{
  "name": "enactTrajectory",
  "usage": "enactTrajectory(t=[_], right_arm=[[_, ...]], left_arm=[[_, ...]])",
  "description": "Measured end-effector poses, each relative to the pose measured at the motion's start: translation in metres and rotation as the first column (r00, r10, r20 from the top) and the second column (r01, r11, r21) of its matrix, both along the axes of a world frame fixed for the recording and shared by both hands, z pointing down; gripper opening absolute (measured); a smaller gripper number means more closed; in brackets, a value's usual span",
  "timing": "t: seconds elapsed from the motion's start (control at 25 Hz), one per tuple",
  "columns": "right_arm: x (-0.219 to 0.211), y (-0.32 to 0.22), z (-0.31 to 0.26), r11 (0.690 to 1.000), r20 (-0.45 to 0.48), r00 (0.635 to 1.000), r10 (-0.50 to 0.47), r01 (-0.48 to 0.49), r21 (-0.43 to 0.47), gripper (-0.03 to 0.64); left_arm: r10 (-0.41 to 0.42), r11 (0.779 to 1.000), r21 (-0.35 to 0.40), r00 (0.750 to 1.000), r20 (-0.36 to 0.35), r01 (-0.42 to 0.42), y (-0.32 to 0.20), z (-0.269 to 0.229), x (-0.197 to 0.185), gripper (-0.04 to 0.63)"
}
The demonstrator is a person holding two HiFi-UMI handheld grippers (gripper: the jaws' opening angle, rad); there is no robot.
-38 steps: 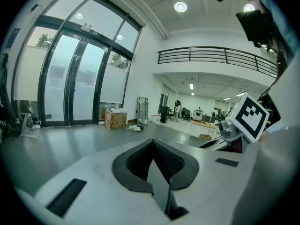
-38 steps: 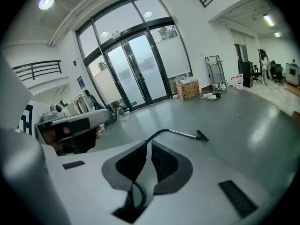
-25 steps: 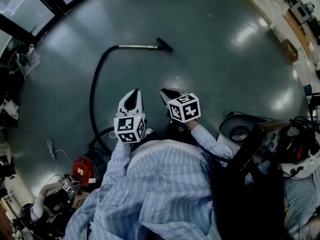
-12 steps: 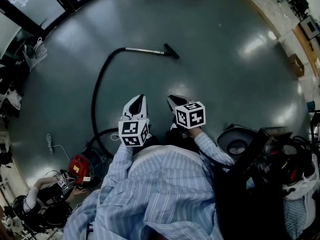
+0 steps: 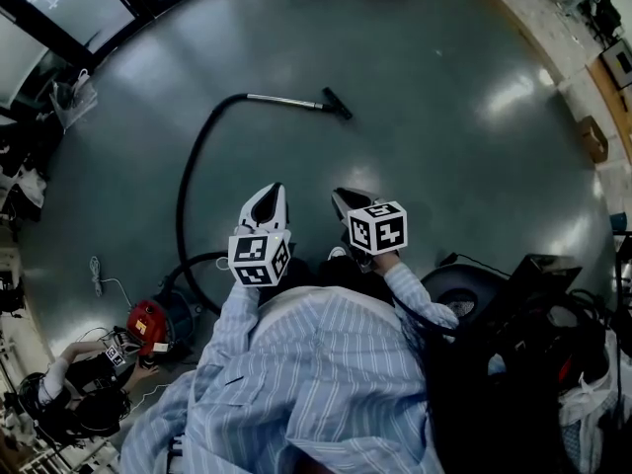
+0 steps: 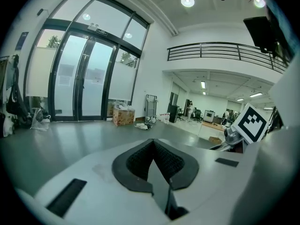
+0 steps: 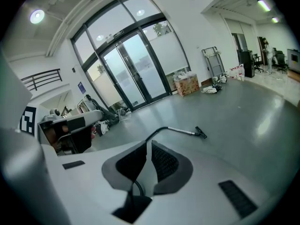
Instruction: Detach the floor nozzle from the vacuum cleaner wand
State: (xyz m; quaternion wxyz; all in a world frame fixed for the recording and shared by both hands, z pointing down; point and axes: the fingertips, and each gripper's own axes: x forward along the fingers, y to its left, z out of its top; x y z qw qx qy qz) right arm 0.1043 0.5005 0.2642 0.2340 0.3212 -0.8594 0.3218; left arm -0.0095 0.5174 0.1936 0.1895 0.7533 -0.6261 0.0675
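The left claw is closed tight with its pads pressed together, and the left gripper view shows nothing between them. The right claw is closed too and holds nothing. Both are held out side by side in front of the person, near each other but apart, above the bare grey floor. Each carries its marker cube, the left cube and the right cube, close to the striped shirt sleeves.

The floor nozzle lies on the floor well ahead of both claws, joined to the end of the metal wand, which lies flat. From the wand's other end a black hose curves back in a long arc toward a red vacuum cleaner standing at the person's left. Neither claw touches any part of it.

The right gripper view looks over its closed jaws at the nozzle and wand, with tall glass doors and a cardboard box behind them.
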Motion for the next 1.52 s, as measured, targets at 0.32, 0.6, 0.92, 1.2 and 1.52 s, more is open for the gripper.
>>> enactTrajectory(t=[0.32,0.6,0.92,1.2,1.52], right_arm=[[0.015,-0.015,0.007,1.000,0.030,1.000,-0.003,0.004,-0.014,0.038],[0.000,-0.040,0.018,0.999,0.021,1.000,0.001,-0.001,-0.038,0.038],[-0.030,-0.117,0.028,0.994,-0.008,0.997,0.074,-0.074,-0.077,0.038],[-0.108,-0.202,0.028,0.987,-0.027,0.994,0.105,-0.108,-0.117,0.038],[-0.152,-0.271,0.033,0.965,-0.061,0.976,0.207,-0.214,-0.150,0.038]], left_arm=[[-0.027,0.999,-0.026,1.000,0.000,0.027,-0.008,0.005,0.011,0.006],[-0.024,0.999,-0.041,1.000,-0.004,0.023,-0.042,0.013,-0.012,0.006],[0.039,0.998,-0.048,0.999,-0.027,-0.041,-0.131,0.024,-0.055,0.006],[0.105,0.992,-0.061,0.994,-0.028,-0.107,-0.221,0.025,-0.131,0.006],[0.211,0.974,-0.082,0.977,-0.034,-0.213,-0.299,0.036,-0.182,0.006]])
